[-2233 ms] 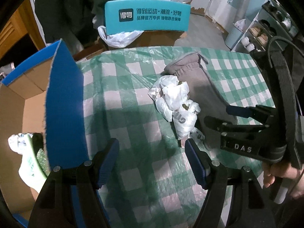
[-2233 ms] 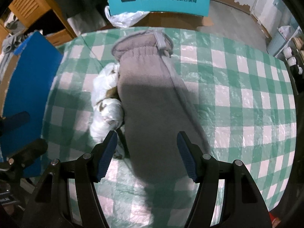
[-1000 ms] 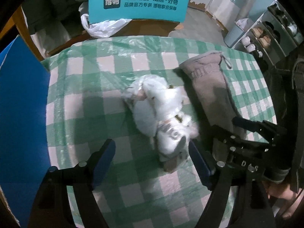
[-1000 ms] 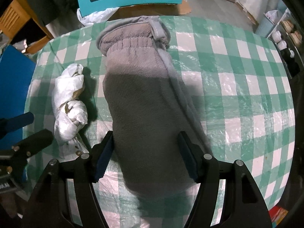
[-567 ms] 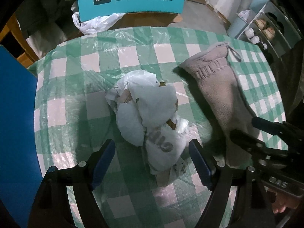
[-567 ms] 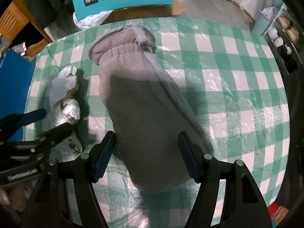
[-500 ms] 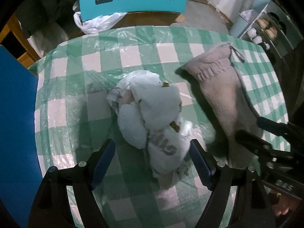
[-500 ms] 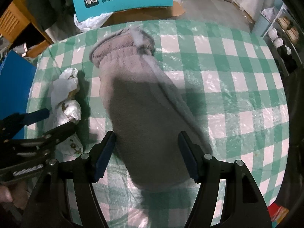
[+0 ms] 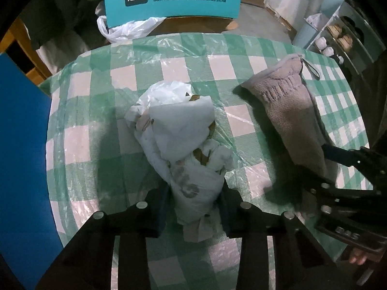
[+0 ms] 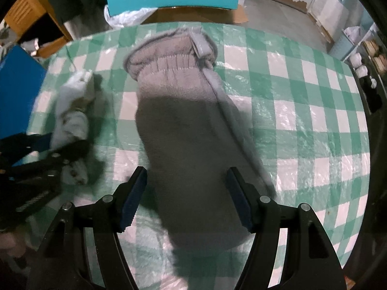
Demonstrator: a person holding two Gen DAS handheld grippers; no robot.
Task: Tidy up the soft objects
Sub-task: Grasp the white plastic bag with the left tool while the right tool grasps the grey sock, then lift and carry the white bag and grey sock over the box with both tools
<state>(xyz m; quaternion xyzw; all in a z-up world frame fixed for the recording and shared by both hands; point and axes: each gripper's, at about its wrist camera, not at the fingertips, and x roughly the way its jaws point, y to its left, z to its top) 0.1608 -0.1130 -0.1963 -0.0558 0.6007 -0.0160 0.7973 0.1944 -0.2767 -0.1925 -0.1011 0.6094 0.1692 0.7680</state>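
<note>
So the left tool (image 9: 196, 207) has just been closing, and its jaws are now squeezing the near end of the white plastic bundle (image 9: 183, 140), which lies on the checked surface (image 9: 101, 111) with its long axis running straight away from the tool. Looks like an end-on grab. The right tool (image 10: 186, 198) is parked open, straddling the near end of the grey fleece mitten (image 10: 191, 125), pads not pressing it. Blue box flap (image 9: 21, 145) sits left of the bundle, so I'd guess it goes that way.
</note>
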